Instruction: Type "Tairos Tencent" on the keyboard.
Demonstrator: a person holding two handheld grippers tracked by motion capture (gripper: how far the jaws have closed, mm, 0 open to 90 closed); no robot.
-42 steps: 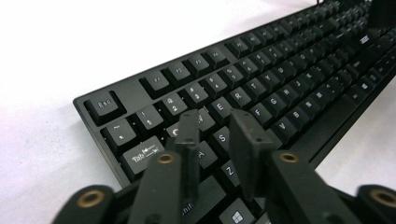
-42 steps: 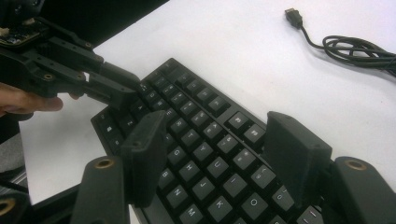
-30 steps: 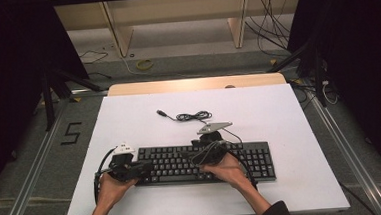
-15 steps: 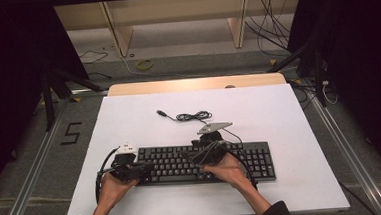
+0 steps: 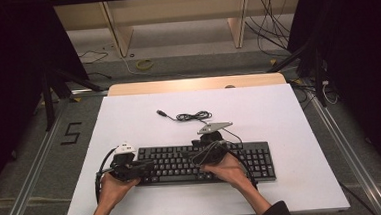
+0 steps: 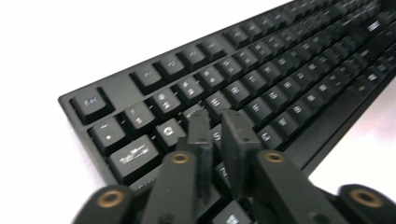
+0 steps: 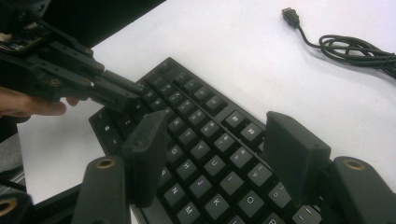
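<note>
A black keyboard [image 5: 254, 158] lies on the white tabletop [image 5: 289, 111] near the front edge. My left gripper [image 5: 144, 166] hovers over its left end, jaws pointing right. In the left gripper view the gripper [image 6: 217, 122] stands above the letter keys [image 6: 261, 100]. Its jaws have just been opening and show a narrow gap with nothing between them. My right gripper [image 5: 199, 153] is over the keyboard's middle. In the right gripper view its jaws [image 7: 219, 123] stand wide apart above the keys [image 7: 205, 140], holding nothing, and the left gripper [image 7: 125, 92] shows farther off.
The keyboard's coiled cable [image 5: 193, 116] with its USB plug [image 5: 161, 112] lies loose behind the keyboard, also in the right gripper view as the cable [image 7: 350, 46]. A wooden strip [image 5: 197, 83] borders the table's far edge. Shelving and cables stand on the floor beyond.
</note>
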